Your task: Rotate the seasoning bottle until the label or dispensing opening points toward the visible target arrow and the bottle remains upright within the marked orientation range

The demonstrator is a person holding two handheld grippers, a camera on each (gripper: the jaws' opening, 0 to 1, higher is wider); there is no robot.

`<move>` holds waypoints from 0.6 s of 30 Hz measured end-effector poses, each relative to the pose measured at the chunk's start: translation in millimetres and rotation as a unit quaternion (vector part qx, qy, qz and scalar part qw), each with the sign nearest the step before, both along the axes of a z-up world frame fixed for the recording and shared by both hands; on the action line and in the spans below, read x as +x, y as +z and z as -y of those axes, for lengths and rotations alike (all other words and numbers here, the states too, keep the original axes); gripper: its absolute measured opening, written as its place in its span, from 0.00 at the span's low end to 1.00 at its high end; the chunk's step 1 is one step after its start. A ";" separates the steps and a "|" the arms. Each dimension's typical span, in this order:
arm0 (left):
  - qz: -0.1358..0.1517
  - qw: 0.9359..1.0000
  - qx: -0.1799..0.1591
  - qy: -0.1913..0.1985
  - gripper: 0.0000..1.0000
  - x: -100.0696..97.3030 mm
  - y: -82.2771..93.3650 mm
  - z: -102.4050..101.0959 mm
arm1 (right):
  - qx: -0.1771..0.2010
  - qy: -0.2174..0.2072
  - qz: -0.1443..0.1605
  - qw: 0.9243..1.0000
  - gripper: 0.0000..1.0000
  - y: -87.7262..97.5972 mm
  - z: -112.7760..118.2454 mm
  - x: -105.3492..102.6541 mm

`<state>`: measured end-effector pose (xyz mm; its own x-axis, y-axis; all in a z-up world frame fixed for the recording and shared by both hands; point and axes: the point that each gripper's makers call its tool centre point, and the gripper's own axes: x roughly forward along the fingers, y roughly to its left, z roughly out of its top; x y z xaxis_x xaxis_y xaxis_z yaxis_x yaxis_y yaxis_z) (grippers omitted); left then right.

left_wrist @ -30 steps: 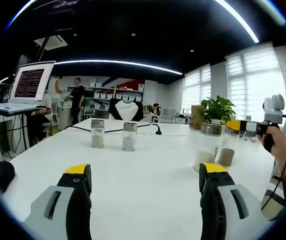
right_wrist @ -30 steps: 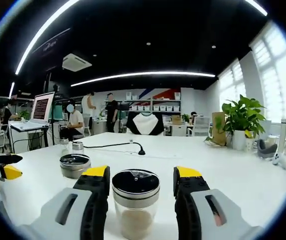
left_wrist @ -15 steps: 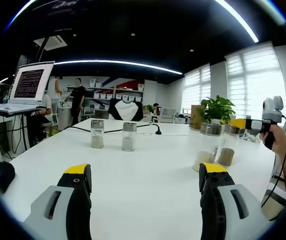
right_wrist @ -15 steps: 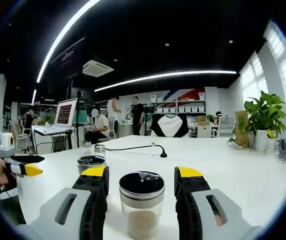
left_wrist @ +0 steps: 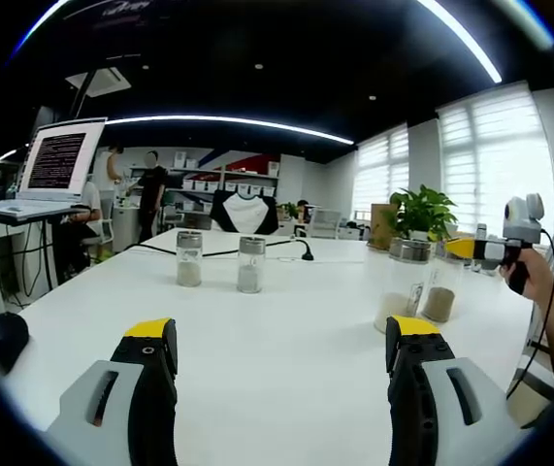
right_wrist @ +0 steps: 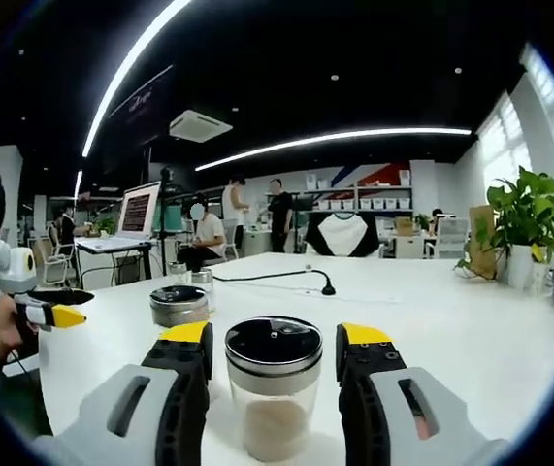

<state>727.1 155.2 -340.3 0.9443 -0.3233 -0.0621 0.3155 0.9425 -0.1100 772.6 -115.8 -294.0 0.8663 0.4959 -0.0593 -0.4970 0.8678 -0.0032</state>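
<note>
Right gripper (right_wrist: 275, 342): mine, jaws spread wide to either side of the seasoning bottle (right_wrist: 273, 385); a gap shows on both sides, so nothing is clamped.
Seasoning bottle: upright on the white table (right_wrist: 471, 335), between my right jaws, dark round lid on top, clear glass with tan powder in the lower part. From the left gripper view it is the right-hand jar of a close pair (left_wrist: 439, 284) at the table's right side.
Label or opening: a small mark shows on the lid; I cannot tell which way it points.
Neighbour jar: second lidded jar (right_wrist: 179, 306) behind and left of my right jaws; in the left gripper view it stands just beside the seasoning bottle (left_wrist: 402, 282), and whether they touch I cannot tell.
Left gripper (left_wrist: 280, 342): mine, jaws wide apart over bare table, holding nothing.
Far jars: two small jars (left_wrist: 189, 258) (left_wrist: 250, 264) side by side further up the table, apart from each other, both upright.
Cable: black cable (left_wrist: 288, 247) running across the far table.
Surroundings: potted plant (left_wrist: 422, 213) behind the jar pair; laptop (left_wrist: 48, 170) with lit screen at left; people standing at the back of the room.
</note>
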 end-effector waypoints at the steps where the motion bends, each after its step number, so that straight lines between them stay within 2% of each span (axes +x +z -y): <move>1: 0.000 1.000 0.000 0.000 0.94 0.1 0.1 -0.3 | -0.001 0.000 0.000 1.000 0.51 -0.4 -0.5 0.3; 7: 0.000 1.000 -0.001 0.001 0.94 0.2 -0.4 -1.0 | 0.001 0.002 0.001 1.000 0.46 -3.2 -4.1 1.2; 12: -0.001 1.000 -0.001 0.000 0.94 0.1 -1.2 0.0 | -0.015 0.007 -0.001 1.000 0.44 -9.9 -5.9 3.5; 14: 0.000 1.000 -0.001 0.001 0.94 0.0 -0.7 -0.3 | -0.009 0.003 -0.001 1.000 0.40 -9.8 -2.8 4.1; 18: -0.001 1.000 -0.002 0.002 0.94 0.4 -1.2 -1.0 | -0.005 0.015 0.004 1.000 0.40 -8.3 -1.5 4.5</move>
<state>727.5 156.2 -341.4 0.9455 -0.3195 -0.0631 0.3112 0.9435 -0.1136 777.1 -114.3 -302.3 0.8515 0.5213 -0.0570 -0.5228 0.8523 -0.0159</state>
